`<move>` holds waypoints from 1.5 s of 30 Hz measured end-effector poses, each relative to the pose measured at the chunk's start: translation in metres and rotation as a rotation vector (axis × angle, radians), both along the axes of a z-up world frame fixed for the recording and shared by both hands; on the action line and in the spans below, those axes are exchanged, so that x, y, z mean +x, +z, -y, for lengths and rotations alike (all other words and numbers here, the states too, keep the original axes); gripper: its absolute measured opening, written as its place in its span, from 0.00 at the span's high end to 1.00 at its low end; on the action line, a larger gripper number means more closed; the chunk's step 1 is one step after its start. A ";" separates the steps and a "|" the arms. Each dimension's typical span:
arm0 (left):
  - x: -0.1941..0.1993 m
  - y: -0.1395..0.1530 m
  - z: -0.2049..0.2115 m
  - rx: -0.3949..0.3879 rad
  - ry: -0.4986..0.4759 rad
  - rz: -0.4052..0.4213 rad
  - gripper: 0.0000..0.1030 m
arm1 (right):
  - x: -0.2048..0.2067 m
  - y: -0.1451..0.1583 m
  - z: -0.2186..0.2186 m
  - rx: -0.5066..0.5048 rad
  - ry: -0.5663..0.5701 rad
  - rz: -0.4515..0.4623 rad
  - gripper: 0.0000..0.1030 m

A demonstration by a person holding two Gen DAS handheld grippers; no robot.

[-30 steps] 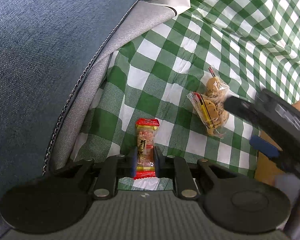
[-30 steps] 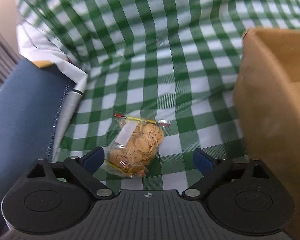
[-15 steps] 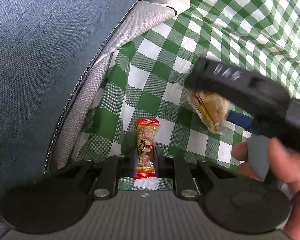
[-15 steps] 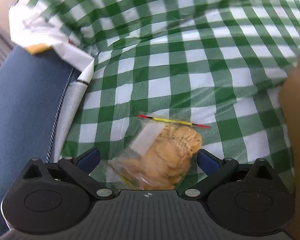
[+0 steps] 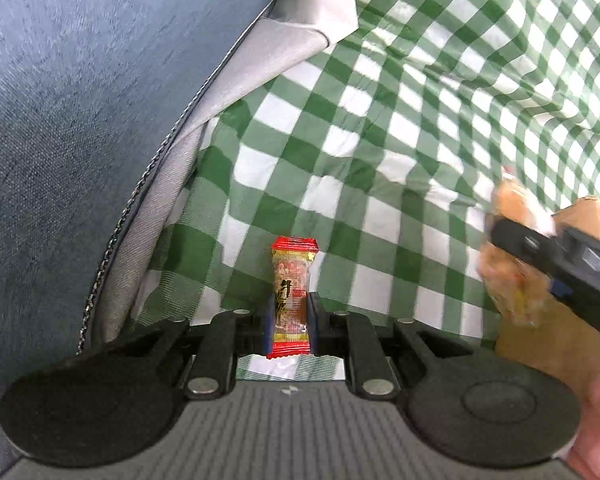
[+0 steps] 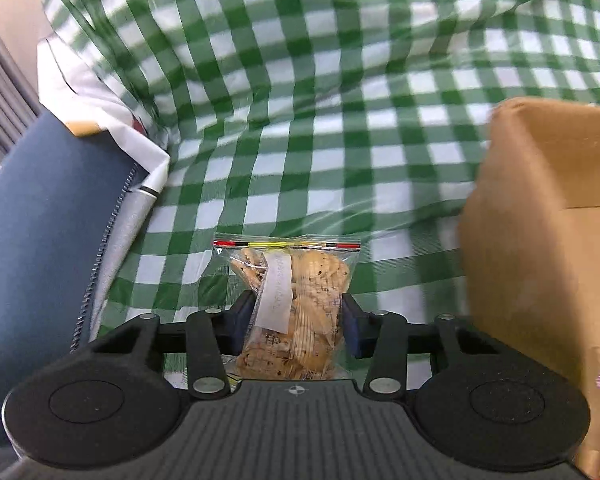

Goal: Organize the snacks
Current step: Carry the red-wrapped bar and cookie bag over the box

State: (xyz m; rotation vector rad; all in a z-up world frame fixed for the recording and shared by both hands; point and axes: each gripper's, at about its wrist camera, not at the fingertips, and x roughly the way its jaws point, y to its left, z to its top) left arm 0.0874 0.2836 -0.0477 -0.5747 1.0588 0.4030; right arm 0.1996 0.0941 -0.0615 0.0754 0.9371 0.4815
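Glossy plastic cookie bag [image 6: 296, 304], matt cardboard box [image 6: 540, 240].

Right gripper [image 6: 296, 324] low centre of frame, jaws just closed, pads pressing clear zip bag of cookies [image 6: 296, 300]. Green checked cloth [image 6: 300, 100] across upper frame. Cardboard box [image 6: 540, 240] at right edge. Blue cushion [image 6: 40, 240] at left.
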 end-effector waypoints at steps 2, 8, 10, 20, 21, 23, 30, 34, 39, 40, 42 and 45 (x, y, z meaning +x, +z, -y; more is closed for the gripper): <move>-0.003 0.004 0.005 -0.001 -0.010 0.020 0.84 | -0.011 0.016 0.015 0.006 0.021 0.033 0.55; -0.009 0.022 0.025 0.017 -0.057 0.092 0.84 | -0.047 0.067 0.073 0.071 0.051 0.121 0.56; -0.011 0.031 0.034 0.036 -0.076 0.126 0.84 | -0.060 0.080 0.097 0.096 0.050 0.147 0.56; -0.025 0.068 0.071 0.075 -0.119 0.270 0.84 | -0.104 0.108 0.225 0.220 -0.028 0.308 0.58; -0.024 0.071 0.075 0.074 -0.126 0.284 0.84 | -0.106 0.106 0.236 0.222 -0.040 0.332 0.58; -0.024 0.074 0.083 0.071 -0.142 0.330 0.84 | -0.109 0.097 0.251 0.195 -0.066 0.389 0.58; -0.012 0.086 0.111 0.091 -0.205 0.431 0.84 | -0.101 0.082 0.283 0.171 -0.173 0.376 0.58; -0.006 0.089 0.132 0.116 -0.251 0.447 0.84 | -0.104 0.081 0.293 0.157 -0.181 0.375 0.58; 0.002 0.094 0.159 0.146 -0.316 0.474 0.84 | -0.108 0.080 0.304 0.142 -0.207 0.363 0.58; 0.003 0.095 0.165 0.141 -0.328 0.479 0.84 | -0.110 0.080 0.306 0.136 -0.215 0.362 0.58; 0.002 0.095 0.174 0.137 -0.351 0.484 0.84 | -0.113 0.080 0.311 0.129 -0.227 0.366 0.58; 0.004 0.095 0.189 0.135 -0.385 0.496 0.84 | -0.116 0.081 0.317 0.119 -0.241 0.371 0.58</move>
